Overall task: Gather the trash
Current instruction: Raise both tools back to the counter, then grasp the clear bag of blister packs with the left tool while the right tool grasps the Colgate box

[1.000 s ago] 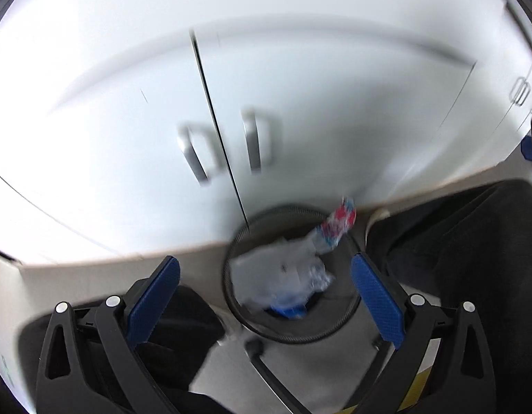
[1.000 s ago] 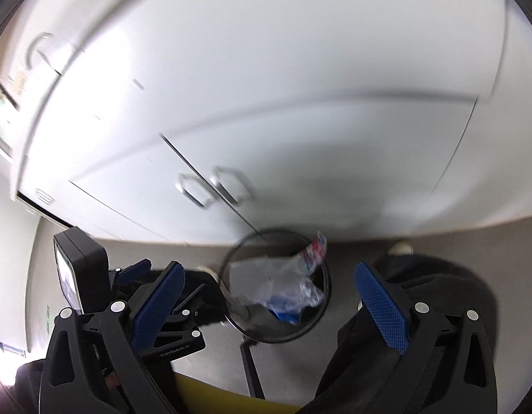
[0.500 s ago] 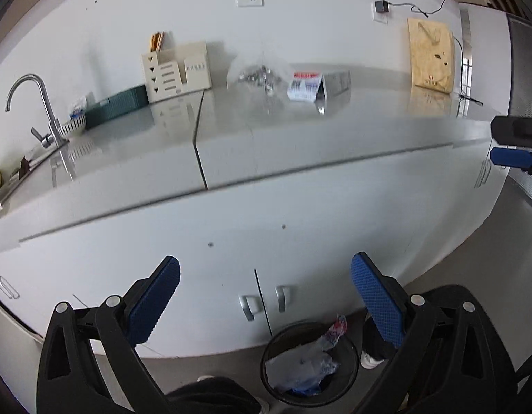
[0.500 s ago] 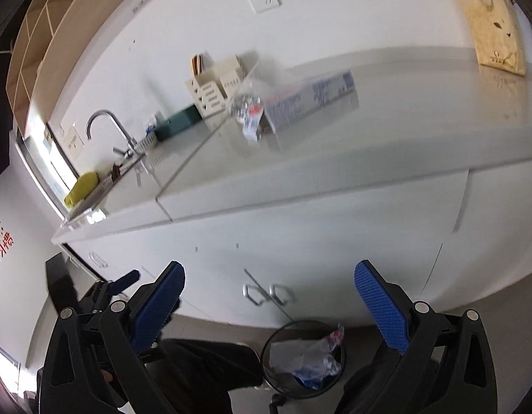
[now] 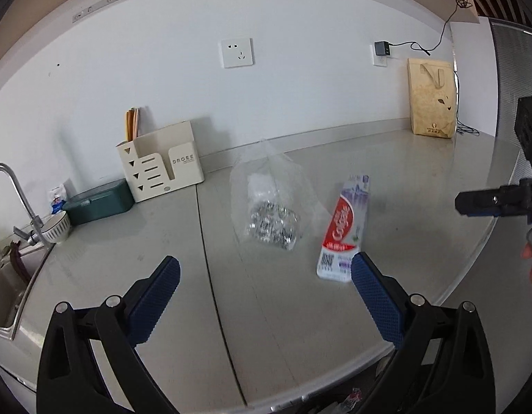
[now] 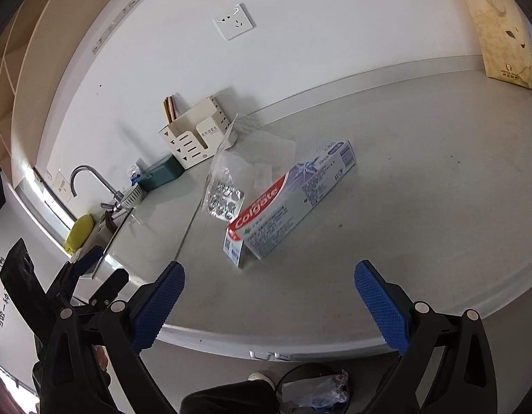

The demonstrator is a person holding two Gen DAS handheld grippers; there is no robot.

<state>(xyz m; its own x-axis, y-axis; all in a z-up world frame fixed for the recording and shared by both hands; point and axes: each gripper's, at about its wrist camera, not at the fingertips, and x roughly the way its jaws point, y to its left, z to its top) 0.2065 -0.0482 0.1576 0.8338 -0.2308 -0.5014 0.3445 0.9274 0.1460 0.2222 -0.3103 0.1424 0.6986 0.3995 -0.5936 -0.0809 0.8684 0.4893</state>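
Note:
A red and white Colgate toothpaste box (image 5: 345, 226) lies on the grey countertop (image 5: 421, 186), and shows in the right wrist view (image 6: 290, 203) too. Left of it sits a clear plastic bag (image 5: 269, 203) holding silver blister packs (image 6: 223, 201). My left gripper (image 5: 266, 296) is open and empty, above the counter's front, short of the bag and box. My right gripper (image 6: 269, 300) is open and empty, near the counter's front edge before the box. The black wire trash bin (image 6: 317, 391) with trash inside stands on the floor below the counter.
A cream utensil holder (image 5: 162, 172), a green box (image 5: 100, 205) and a bowl (image 5: 57, 227) stand at the back left by the sink and faucet (image 5: 14, 193). A brown paper bag (image 5: 431, 103) stands at the back right. A yellow sponge (image 6: 79, 233) lies by the sink.
Both grippers have risen from above the trash bin by the floor to countertop height. The views now face the counter with the bag and toothpaste box. Both stayed open.

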